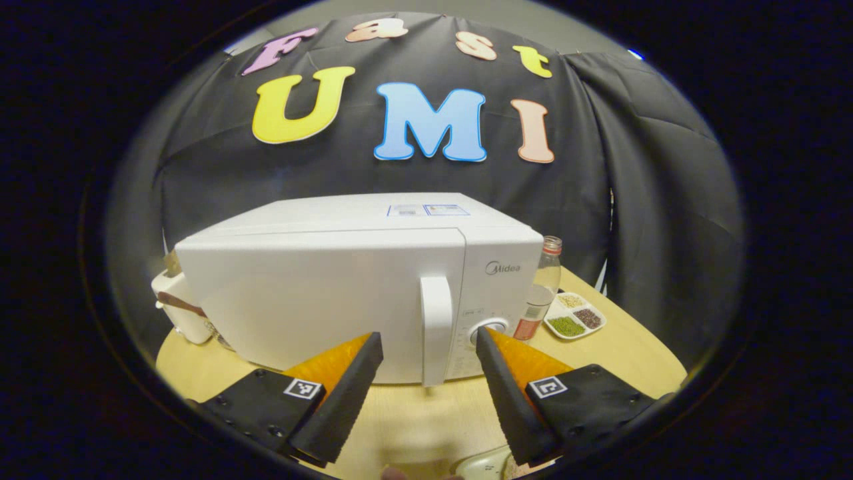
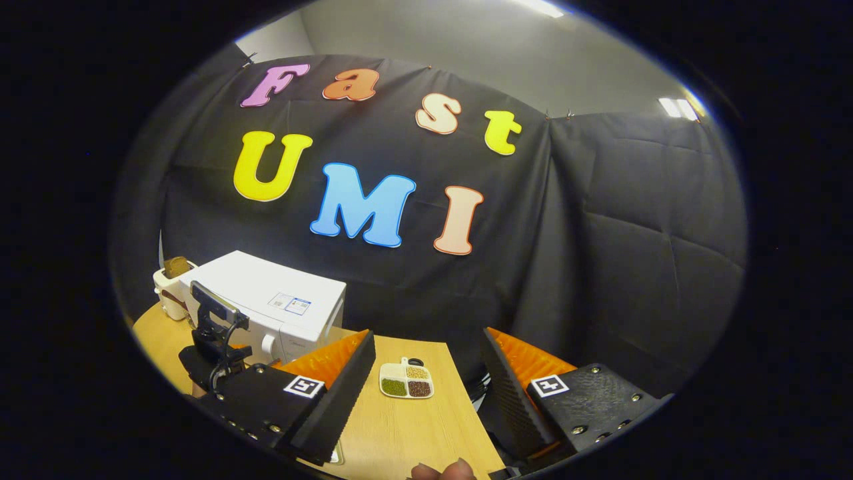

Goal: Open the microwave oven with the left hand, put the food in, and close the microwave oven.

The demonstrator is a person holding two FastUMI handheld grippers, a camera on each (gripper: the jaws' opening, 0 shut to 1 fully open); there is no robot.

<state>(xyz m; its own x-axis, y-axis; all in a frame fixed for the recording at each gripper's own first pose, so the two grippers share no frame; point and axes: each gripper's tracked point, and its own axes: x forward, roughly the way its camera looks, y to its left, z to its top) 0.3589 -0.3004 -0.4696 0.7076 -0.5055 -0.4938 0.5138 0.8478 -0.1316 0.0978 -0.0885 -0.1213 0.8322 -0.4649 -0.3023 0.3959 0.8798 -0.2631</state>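
Observation:
The white microwave [image 1: 320,293] stands on the wooden table [image 1: 413,420] with its door closed. Its vertical handle [image 1: 436,327] is just ahead of my left gripper [image 1: 428,337], which is open and lined up with the handle, a short way off and not touching. The rim of a pale plate [image 1: 483,463] shows at the lower edge; what lies on it is hidden. In the right gripper view, my right gripper [image 2: 428,340] is open and empty, raised above the table's right part. The microwave [image 2: 266,297] sits far left there, with the left gripper [image 2: 213,347] in front of it.
A clear bottle [image 1: 543,283] and a small divided dish of grains [image 1: 574,317] stand right of the microwave. A white toaster-like appliance [image 1: 176,303] is at its left. The dish [image 2: 406,380] lies on the table [image 2: 413,433] ahead of my right gripper.

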